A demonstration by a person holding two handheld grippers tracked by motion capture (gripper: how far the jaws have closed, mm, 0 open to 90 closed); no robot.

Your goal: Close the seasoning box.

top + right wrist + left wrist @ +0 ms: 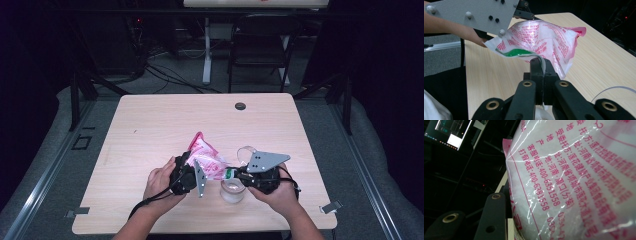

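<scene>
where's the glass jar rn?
High view: the jar stands on the table near its front edge, under the bag, just left of the right tongs.

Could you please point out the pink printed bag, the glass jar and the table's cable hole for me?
pink printed bag (207, 156), high view, its middle.
glass jar (233, 192), high view, its side wall.
cable hole (240, 106), high view, its dark centre.

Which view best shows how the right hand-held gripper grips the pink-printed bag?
The right gripper view: its black jaws are shut on the bag's green-and-white edge. The high view shows the bag small between both hand-held grippers, above a clear cup. The left gripper view shows its printed side close up.
</scene>
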